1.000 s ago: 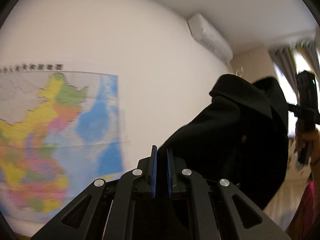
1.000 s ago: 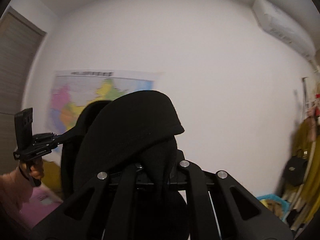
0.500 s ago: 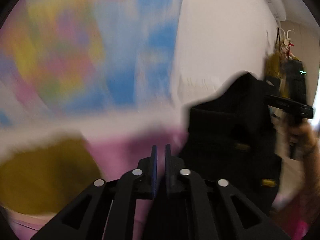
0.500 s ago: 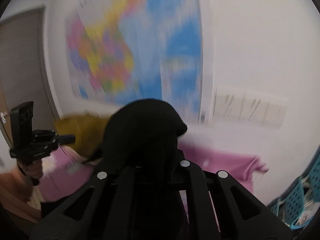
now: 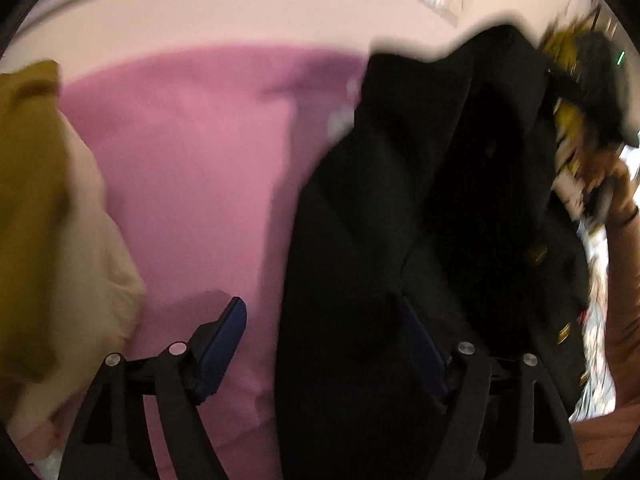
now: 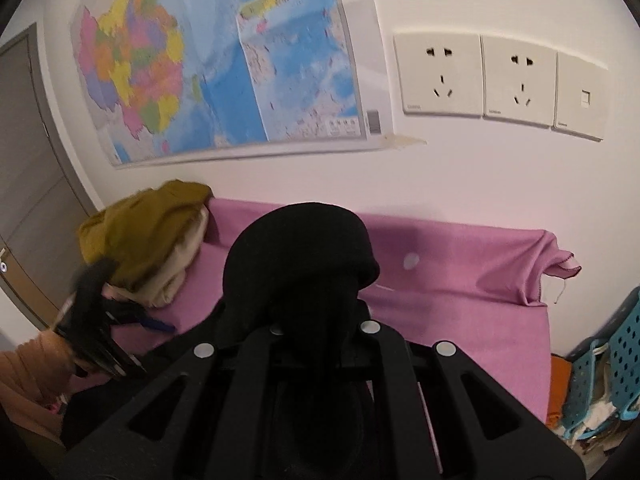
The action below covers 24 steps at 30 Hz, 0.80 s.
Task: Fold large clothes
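A large black garment (image 5: 420, 200) hangs over the pink-covered surface (image 5: 192, 168). My left gripper (image 5: 320, 312) points down at it and its jaws are opening wide. The left blue pad (image 5: 224, 340) is bare, and loose black cloth lies between the jaws and over the right finger without being pinched. My right gripper (image 6: 316, 312) is shut on a bunched fold of the black garment (image 6: 300, 248), which hides its fingertips. In the right wrist view the left gripper (image 6: 100, 320) shows blurred at the lower left, held by a hand.
A pile of mustard and cream clothes (image 6: 152, 240) lies at the left end of the pink cloth (image 6: 460, 280). Behind are a wall map (image 6: 224, 60) and wall sockets (image 6: 496, 84). A blue plastic basket (image 6: 608, 364) stands at the right, a door (image 6: 28, 184) at the left.
Both grippers swung down from facing the wall to facing the pink surface, carrying the black garment. The left jaws went from shut to wide open and let the cloth go.
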Each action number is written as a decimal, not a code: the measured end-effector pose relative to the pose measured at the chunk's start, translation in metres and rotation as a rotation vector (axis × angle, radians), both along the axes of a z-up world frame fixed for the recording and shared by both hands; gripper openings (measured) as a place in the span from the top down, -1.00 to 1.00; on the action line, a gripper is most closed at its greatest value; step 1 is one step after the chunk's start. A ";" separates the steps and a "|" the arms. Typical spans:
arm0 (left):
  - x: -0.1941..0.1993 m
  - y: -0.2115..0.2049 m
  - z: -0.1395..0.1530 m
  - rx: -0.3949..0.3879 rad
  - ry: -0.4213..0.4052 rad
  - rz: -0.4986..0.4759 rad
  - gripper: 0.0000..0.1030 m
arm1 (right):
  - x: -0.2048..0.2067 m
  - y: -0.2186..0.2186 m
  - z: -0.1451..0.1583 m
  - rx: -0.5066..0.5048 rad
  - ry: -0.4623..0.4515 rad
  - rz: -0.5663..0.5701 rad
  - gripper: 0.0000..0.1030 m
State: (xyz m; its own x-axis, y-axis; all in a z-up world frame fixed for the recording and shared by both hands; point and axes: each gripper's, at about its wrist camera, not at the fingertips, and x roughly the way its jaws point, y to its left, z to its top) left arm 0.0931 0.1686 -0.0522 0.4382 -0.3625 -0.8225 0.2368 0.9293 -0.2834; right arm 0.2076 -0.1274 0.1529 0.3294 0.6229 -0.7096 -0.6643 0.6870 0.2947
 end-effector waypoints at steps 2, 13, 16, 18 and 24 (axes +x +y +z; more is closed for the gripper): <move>-0.010 -0.013 -0.001 0.000 -0.009 -0.068 -0.28 | -0.001 0.003 0.003 0.019 -0.007 0.010 0.89; -0.025 0.027 0.096 0.117 -0.343 0.262 0.88 | 0.032 -0.002 0.034 0.210 -0.057 -0.063 0.89; -0.011 0.035 0.099 0.209 -0.359 0.344 0.86 | 0.065 0.015 0.001 0.094 0.032 -0.113 0.72; 0.003 0.039 0.078 0.226 -0.303 0.337 0.81 | 0.075 0.025 -0.026 -0.063 0.010 -0.168 0.37; 0.031 0.042 0.011 0.372 -0.153 0.383 0.63 | 0.055 -0.003 -0.048 -0.163 0.094 -0.162 0.01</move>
